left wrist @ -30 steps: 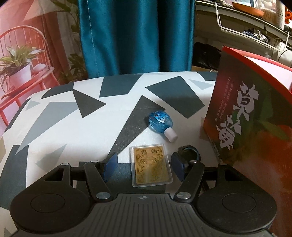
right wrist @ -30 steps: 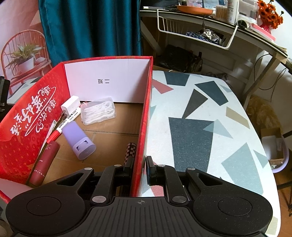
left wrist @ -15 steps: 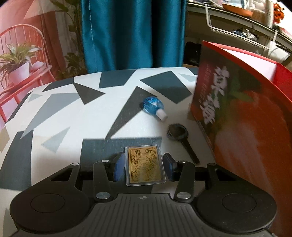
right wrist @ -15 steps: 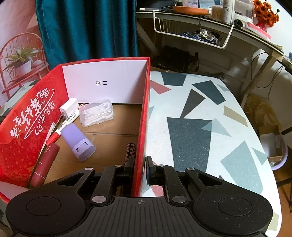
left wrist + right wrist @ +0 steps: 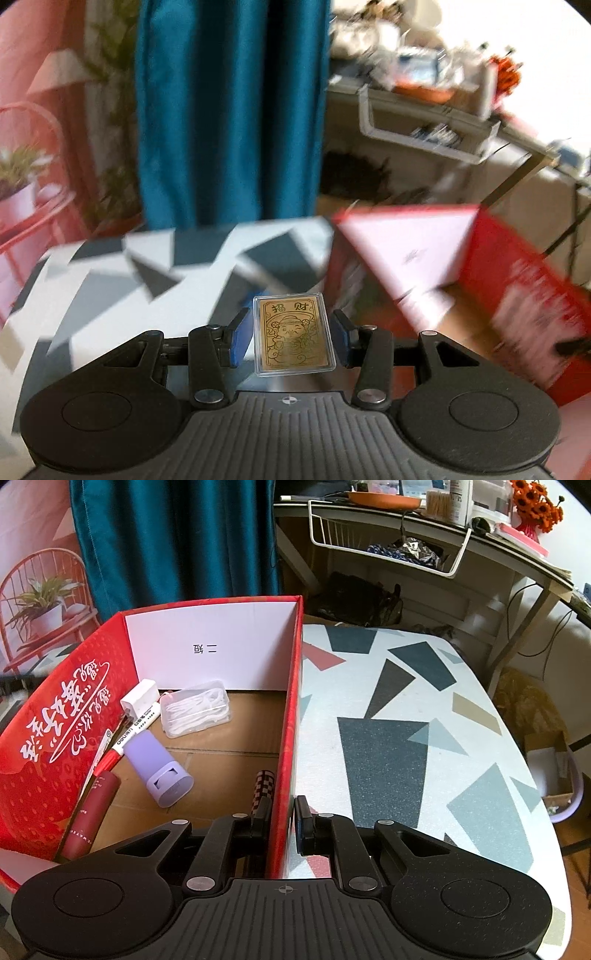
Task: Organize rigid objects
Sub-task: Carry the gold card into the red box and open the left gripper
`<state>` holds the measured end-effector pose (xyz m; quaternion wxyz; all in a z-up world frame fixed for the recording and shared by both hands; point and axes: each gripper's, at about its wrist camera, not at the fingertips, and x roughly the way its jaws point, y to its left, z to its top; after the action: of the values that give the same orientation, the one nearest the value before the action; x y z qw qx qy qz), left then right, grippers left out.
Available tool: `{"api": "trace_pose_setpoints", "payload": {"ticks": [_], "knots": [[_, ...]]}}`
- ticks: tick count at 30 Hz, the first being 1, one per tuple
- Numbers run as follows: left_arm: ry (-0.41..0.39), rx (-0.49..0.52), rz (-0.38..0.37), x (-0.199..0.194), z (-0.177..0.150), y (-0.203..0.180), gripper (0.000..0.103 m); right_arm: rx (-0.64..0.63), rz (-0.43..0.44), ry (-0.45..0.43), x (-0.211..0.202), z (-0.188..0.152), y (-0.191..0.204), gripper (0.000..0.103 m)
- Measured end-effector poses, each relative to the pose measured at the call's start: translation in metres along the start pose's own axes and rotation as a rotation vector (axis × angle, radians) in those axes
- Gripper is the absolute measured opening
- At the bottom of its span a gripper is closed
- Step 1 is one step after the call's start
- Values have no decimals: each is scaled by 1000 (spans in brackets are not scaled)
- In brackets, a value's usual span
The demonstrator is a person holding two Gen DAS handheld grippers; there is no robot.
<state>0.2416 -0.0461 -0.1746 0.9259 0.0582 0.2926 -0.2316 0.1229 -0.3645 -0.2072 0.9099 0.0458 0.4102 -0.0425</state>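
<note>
A gold card in a clear plastic case (image 5: 293,334) is held above the patterned table (image 5: 110,295), my left gripper (image 5: 291,336) shut on its two long edges. The open red cardboard box (image 5: 517,280) lies to its right, blurred by motion. In the right wrist view my right gripper (image 5: 284,821) is shut on the right wall of the red box (image 5: 288,709), one finger inside and one outside. Inside lie a lilac cup (image 5: 159,770), a dark red tube (image 5: 90,819), a clear case of white picks (image 5: 195,709), a white adapter (image 5: 138,698), markers (image 5: 127,738) and a checkered pen (image 5: 262,788).
The patterned table (image 5: 406,738) extends right of the box to a rounded edge. A teal curtain (image 5: 229,110) hangs behind. A shelf with a white wire basket (image 5: 388,542) stands at the back right. A pink chair with a plant (image 5: 40,605) is at the left.
My left gripper closed on the gold card, lifted it off the table and swung right toward the box; the blue bottle and black key left its view. The right gripper stayed put.
</note>
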Motion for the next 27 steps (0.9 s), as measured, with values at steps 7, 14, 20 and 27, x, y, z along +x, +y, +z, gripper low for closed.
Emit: {"api": "trace_pose_setpoints", "payload": {"ticks": [7,14,20,27], "knots": [[-40,194,-166,-4,27,-59,48,0,2,1,1,1,0,12],[65,354,-246,25,13,-96,48,1,7,4,1,0,0,12],[115,342,-271,34,3,-94,48,2,10,3,1,0,-1,12],[115,300,-290,31,3,-87,49,2,10,4,1,1,-1,12]]}}
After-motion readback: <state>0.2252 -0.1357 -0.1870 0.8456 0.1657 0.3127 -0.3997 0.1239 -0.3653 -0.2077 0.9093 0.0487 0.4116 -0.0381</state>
